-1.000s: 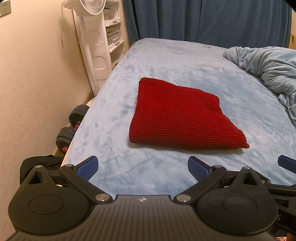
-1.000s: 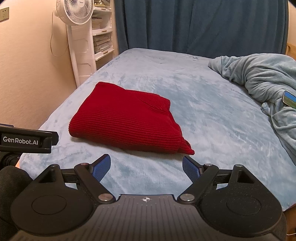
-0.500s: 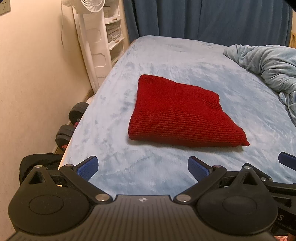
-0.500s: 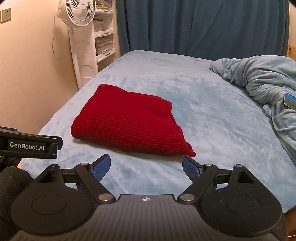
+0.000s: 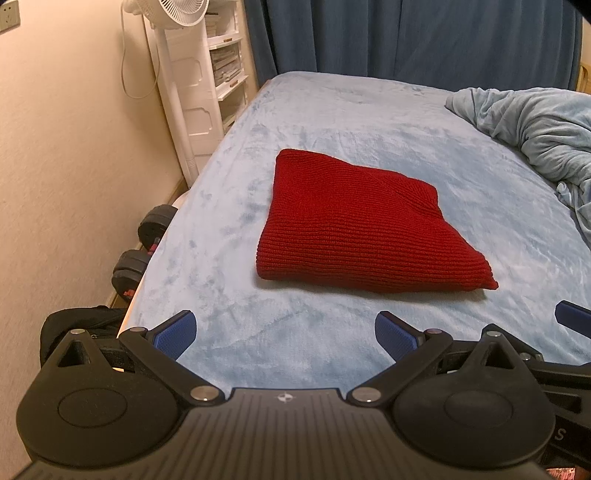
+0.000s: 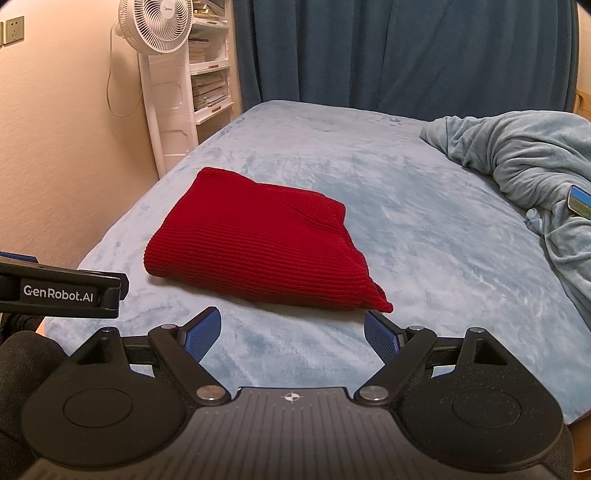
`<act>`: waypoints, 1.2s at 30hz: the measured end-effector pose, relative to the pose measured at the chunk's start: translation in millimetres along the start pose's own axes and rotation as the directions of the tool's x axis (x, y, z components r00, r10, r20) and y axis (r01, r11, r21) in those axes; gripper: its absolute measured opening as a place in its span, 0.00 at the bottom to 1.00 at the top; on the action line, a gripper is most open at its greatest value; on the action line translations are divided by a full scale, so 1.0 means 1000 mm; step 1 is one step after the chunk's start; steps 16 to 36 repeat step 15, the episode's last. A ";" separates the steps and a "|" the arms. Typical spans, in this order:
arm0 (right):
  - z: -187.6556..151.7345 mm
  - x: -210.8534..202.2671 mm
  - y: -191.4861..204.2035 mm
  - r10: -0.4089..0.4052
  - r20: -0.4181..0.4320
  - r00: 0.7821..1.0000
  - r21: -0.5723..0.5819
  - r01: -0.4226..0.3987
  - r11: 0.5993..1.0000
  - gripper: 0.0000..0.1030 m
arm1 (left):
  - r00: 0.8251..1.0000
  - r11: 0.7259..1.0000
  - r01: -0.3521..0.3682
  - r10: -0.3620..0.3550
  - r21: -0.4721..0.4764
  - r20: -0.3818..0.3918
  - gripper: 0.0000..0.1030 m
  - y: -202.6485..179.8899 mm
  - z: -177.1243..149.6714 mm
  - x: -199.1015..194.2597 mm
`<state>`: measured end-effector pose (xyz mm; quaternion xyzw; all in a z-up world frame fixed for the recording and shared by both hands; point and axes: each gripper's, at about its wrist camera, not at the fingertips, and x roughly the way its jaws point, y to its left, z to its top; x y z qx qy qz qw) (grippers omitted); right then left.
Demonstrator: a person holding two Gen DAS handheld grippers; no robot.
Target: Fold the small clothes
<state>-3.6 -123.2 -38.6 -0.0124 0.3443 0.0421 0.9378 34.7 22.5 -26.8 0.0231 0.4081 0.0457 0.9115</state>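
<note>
Left wrist view takes in most of the bed [image 5: 332,110], covered in a pale blue fleece sheet, with a rumpled blue blanket [image 5: 535,140] heaped along its right edge. On the sheet, nearer the left edge and the near end than the far end, lies the red knit garment [image 5: 354,225], already folded into a thick, roughly square packet with a neat rounded fold along its near side; one small corner pokes out at the near right. Judging from that, the folding of this piece looks finished, and what is left is at most tucking in that corner or taking up another garment, though no other small clothes show in either view.

Both tools hover over the near end of the bed, apart from the garment. The left gripper [image 5: 285,334] has its blue-padded fingers spread wide with nothing between them, and the right gripper [image 6: 291,334] stands the same, wide apart and empty, its right finger tip just short of the garment's stray corner.

Readable writing: "GenRobot.AI" in white on the black side of the left tool, seen at the left of the right wrist view. The white standing fan [image 6: 155,26] beside the bed carries a small hub badge, too small to read with certainty.
</note>
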 end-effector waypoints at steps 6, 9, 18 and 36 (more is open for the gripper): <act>0.000 0.000 0.000 0.000 0.000 1.000 0.000 0.000 1.000 0.83 | 1.000 1.000 0.004 -0.004 0.006 -0.002 1.00 0.002 -0.001 0.001; 0.000 0.000 0.000 0.000 0.000 1.000 0.001 0.000 1.000 0.83 | 1.000 1.000 0.003 -0.003 0.004 -0.005 1.00 0.002 -0.001 0.002; -0.001 0.002 0.000 0.007 -0.003 1.000 0.001 -0.007 1.000 0.83 | 1.000 1.000 -0.001 0.001 -0.003 -0.018 1.00 0.004 -0.002 0.003; -0.001 0.002 0.000 0.007 -0.003 1.000 0.001 -0.007 1.000 0.83 | 1.000 1.000 -0.001 0.001 -0.003 -0.018 1.00 0.004 -0.002 0.003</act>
